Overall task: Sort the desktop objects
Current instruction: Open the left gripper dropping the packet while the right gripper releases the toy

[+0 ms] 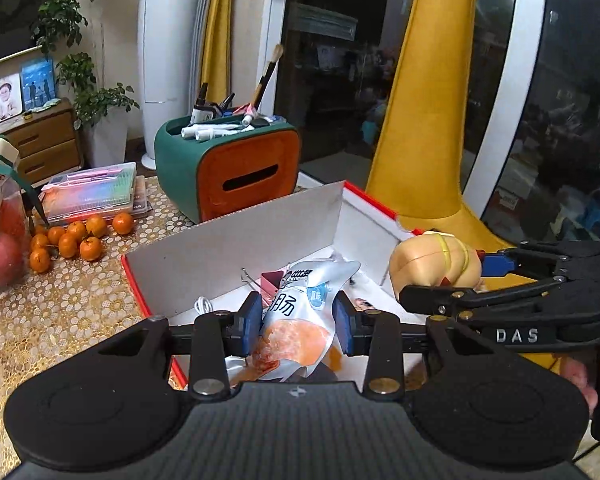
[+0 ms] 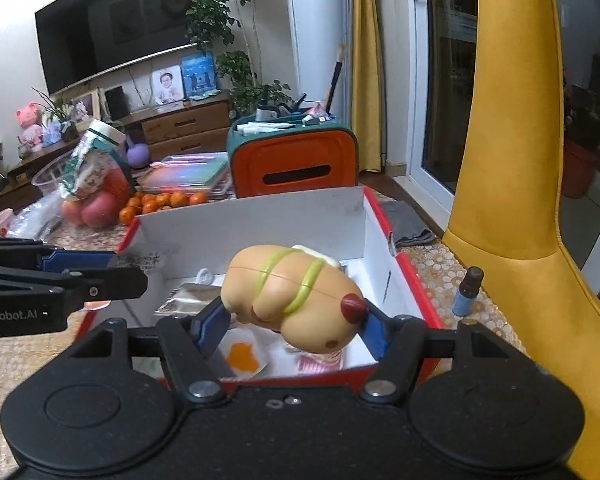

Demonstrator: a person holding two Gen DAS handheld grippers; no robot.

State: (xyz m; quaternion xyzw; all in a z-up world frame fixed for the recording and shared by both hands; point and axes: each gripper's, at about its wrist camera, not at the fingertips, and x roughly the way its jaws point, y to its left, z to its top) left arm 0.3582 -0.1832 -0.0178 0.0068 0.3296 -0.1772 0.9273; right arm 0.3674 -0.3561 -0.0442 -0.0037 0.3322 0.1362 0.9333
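My left gripper is shut on a silver and orange snack pouch, hanging over the near edge of a red box with white walls. My right gripper is shut on a tan toy figure with green bands, held over the same box. In the left wrist view the right gripper and its toy show at the right. In the right wrist view the left gripper shows at the left. Inside the box lie a white cable, a pink clip and a foil packet.
A green and orange pen holder stands behind the box. Left of it are tangerines, a clear plastic case and a bag of apples. A yellow chair rises at the right, with a small blue bottle beside the box.
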